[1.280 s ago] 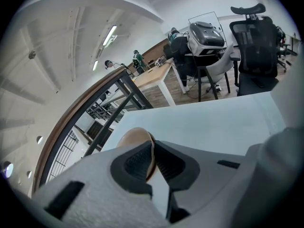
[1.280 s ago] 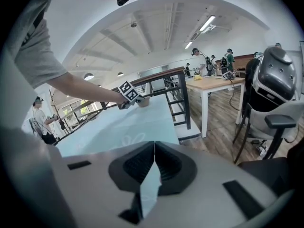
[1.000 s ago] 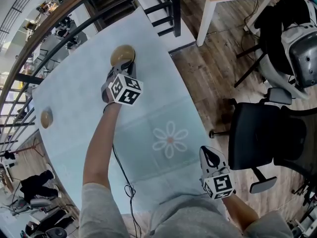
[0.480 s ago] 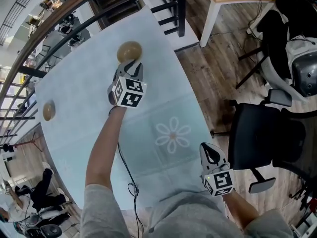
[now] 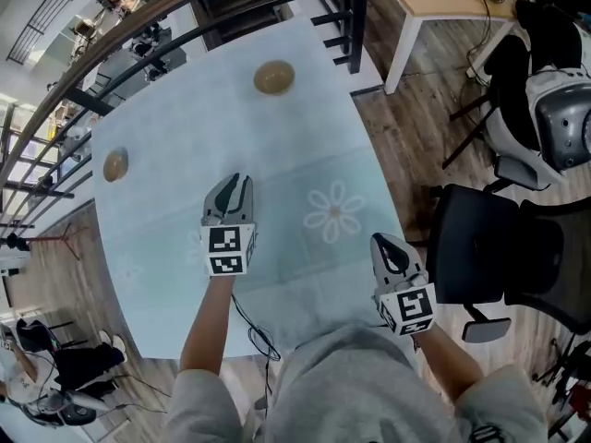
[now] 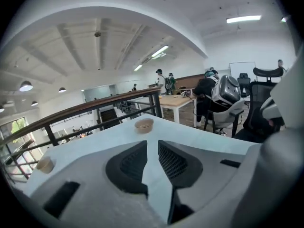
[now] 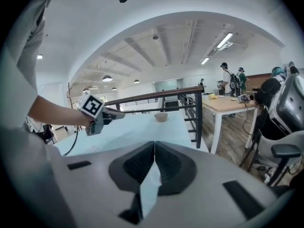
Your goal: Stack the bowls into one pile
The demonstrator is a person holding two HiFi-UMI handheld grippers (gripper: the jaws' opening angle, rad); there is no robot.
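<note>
With the left gripper (image 5: 234, 188) empty, its jaws just opened and spread, and the right gripper (image 5: 386, 247) pressed together, the tan round bowl (image 5: 115, 165) at ten o'clock warranted a firm rim pinch and level centring over the matching tan bowl (image 5: 274, 77) at one o'clock.

The far bowl (image 5: 274, 77), tan and round, stands upright near the far edge of the pale desk (image 5: 185, 127). The left bowl (image 5: 115, 165), also tan and upright, sits at the desk's left edge, well apart from it.
</note>
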